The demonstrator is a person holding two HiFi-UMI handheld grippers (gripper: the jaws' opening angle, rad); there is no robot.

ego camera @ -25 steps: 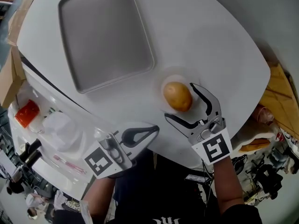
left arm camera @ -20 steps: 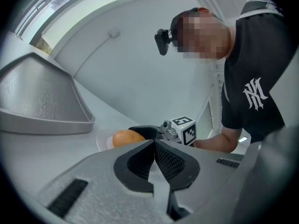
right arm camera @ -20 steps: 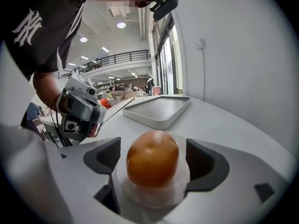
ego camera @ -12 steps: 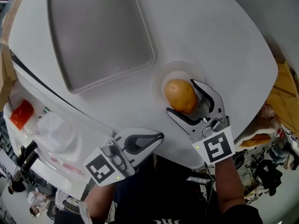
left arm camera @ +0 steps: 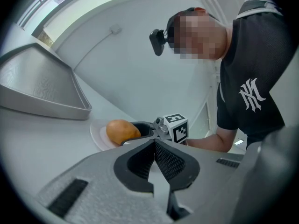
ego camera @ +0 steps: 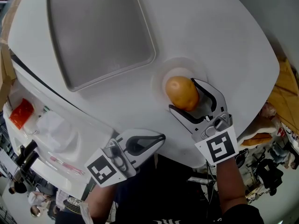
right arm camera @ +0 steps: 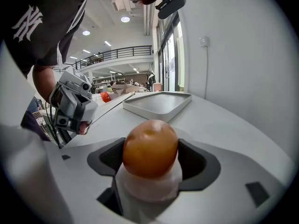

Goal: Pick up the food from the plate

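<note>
While closing round the smooth, rounded orange-brown food (right arm camera: pixel 150 147), keep the right hand-held gripper (ego camera: pixel 183 95) level and centred, with one dark ribbed pad on each flank of the widest part. Not clamped yet, by the look of it: jaws wide and drawing in, pads just beside the skin rather than pressing. Squeeze slowly and evenly; probably firm but slick and curved, so apt to roll or squirt forward out of an off-centre pinch. Stop at firm contact, then lift straight up, clear of the small round white plate (ego camera: pixel 160 77) underneath, without dragging or tipping it. Seated mid-plate for now, not far from the near edge of the rounded white bench (ego camera: pixel 219 36), so avoid nudging plate or food toward that edge. Further left, over the bench's near rim: left hand-held gripper (ego camera: pixel 161 137), clenched on nothing, well apart from the plate; leave idle, or bring across to steady the plate only if needed. Beyond, toward the far left of the bench: shallow grey rectangular metal tray (ego camera: pixel 100 36), perhaps the drop-off, though not named in the task.
</note>
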